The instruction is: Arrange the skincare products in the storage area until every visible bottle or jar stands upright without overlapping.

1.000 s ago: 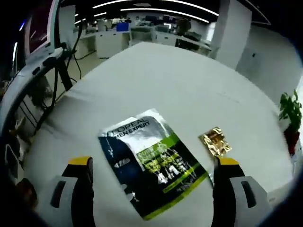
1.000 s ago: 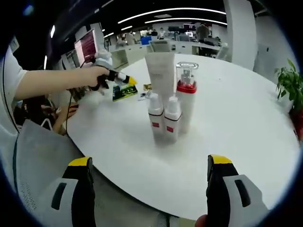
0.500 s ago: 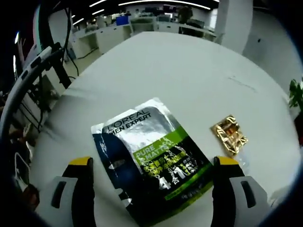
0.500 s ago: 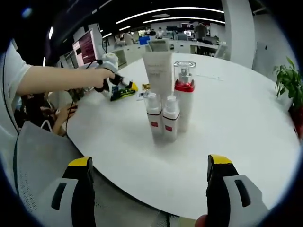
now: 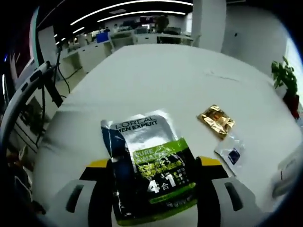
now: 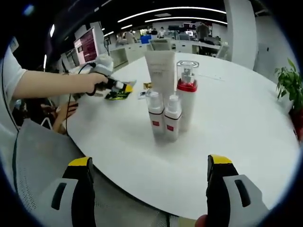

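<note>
The left gripper [image 5: 150,165] is down at the table [image 5: 156,75] with its jaws straddling the near end of the sachet [image 5: 147,163], a flat silver, navy and green pack lying face up. The jaws stand close against its two long edges, yet from the left gripper view I cannot tell whether they are pinching it or only flanking it. In the right gripper view the same gripper [image 6: 117,88], held in a hand [image 6: 90,81], sits low on the pack's [image 6: 118,94] near edge.

Judging from this, the step in hand is picking up the pack. A thin, limp pack on a smooth top is hard to catch from the sides: the jaws would do best to close slowly, let the foil buckle up between them, and lift only once a fold is held. Squeezing fast may slide it away.

Just beyond the right jaw lie a gold foil [image 5: 216,120] and a small clear packet [image 5: 230,151], both apart from the pack and best left undisturbed.

The right gripper [image 6: 147,189] hangs off the table edge, jaws spread wide and empty. Well ahead of it, the bottles stand upright in a tight group: two small white bottles [image 6: 164,116] in front, a red-collared pump [image 6: 186,94] and a tall white tube [image 6: 161,73] behind, touching or nearly so, none toppled.
</note>
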A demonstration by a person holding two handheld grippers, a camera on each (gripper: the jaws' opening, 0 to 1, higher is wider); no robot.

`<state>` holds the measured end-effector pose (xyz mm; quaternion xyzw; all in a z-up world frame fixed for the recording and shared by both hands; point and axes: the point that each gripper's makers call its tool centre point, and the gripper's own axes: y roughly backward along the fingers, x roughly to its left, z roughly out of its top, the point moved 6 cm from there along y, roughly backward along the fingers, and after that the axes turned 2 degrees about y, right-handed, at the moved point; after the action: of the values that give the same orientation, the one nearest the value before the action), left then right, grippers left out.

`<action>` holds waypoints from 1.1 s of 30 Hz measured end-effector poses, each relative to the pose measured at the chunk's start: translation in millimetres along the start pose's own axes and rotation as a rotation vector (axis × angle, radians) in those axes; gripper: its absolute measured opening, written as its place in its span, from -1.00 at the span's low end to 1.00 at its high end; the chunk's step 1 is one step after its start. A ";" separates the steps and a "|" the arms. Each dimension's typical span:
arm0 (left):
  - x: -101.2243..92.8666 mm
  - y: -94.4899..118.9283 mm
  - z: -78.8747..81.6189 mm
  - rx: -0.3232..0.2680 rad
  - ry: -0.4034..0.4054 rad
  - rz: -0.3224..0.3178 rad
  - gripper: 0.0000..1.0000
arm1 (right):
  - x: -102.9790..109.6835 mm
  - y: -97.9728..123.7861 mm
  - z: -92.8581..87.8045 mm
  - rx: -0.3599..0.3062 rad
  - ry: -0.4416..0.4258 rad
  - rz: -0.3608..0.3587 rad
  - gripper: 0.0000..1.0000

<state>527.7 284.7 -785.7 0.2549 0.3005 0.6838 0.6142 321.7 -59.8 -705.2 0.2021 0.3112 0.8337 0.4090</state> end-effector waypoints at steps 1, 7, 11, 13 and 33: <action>0.4 0.5 -1.6 0.005 0.004 0.000 0.29 | -0.1 0.0 -0.2 0.001 0.002 0.000 0.99; 1.4 -9.6 -3.8 0.020 -0.046 -0.032 0.01 | 0.7 0.4 0.3 -0.002 0.008 -0.001 0.99; 0.0 -35.7 -3.6 0.010 -0.054 -0.035 -0.15 | 1.3 0.6 0.8 -0.002 0.015 -0.003 0.99; 0.3 -41.4 -3.2 0.007 -0.055 -0.041 -0.18 | 1.2 0.6 1.0 -0.001 0.017 -0.002 0.98; -3.0 22.3 -1.0 -0.129 -0.040 -0.252 -0.75 | 8.2 11.5 25.5 -0.147 -0.020 0.020 0.90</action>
<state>512.0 280.2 -770.1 0.1886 0.2731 0.6140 0.7161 325.6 -49.6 -678.2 0.1830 0.2430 0.8563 0.4175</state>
